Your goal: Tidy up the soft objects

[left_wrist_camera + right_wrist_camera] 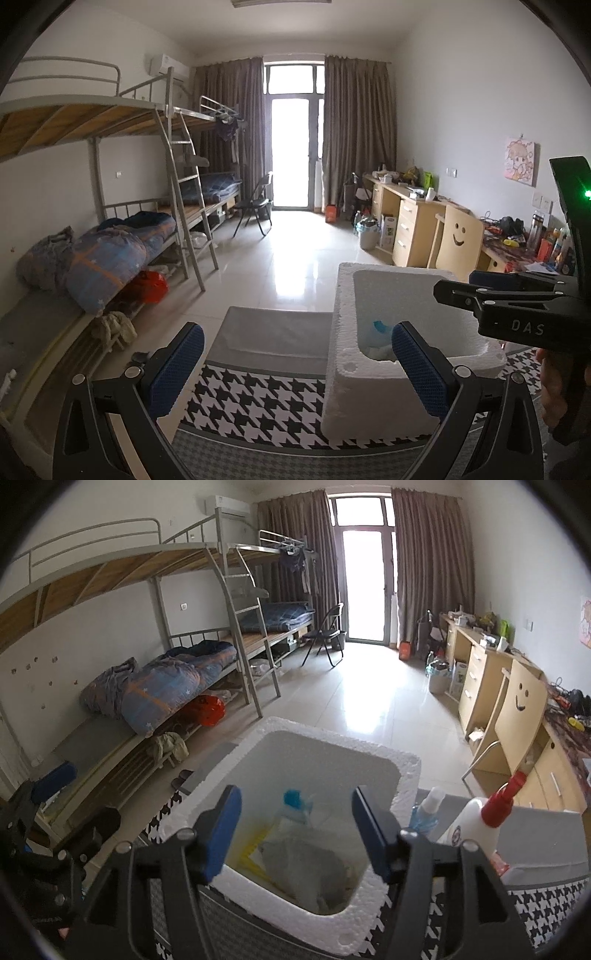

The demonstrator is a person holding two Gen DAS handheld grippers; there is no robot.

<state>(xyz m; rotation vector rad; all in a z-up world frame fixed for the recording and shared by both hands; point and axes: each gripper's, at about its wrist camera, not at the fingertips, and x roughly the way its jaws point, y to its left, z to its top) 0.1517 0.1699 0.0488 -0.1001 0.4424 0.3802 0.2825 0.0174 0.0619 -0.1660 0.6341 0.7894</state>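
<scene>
A dormitory room with white walls and a glossy pale tiled floor (295, 258). Metal bunk beds (110, 155) with a ladder line the left wall, rumpled blue bedding on the lower bunk. Brown curtains (354, 129) frame a bright glass balcony door (290, 147). Wooden desks (406, 218) line the right wall.

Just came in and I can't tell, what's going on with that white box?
A person holds a two-finger gripper in each hand over a houndstooth cloth. The right gripper hangs above the open foam box, its jaws apart with nothing between them. A grey soft item lies loose inside, beside a blue-capped pouch. The left gripper waits open and empty beside the box. Two bottles stand to its right.
</scene>
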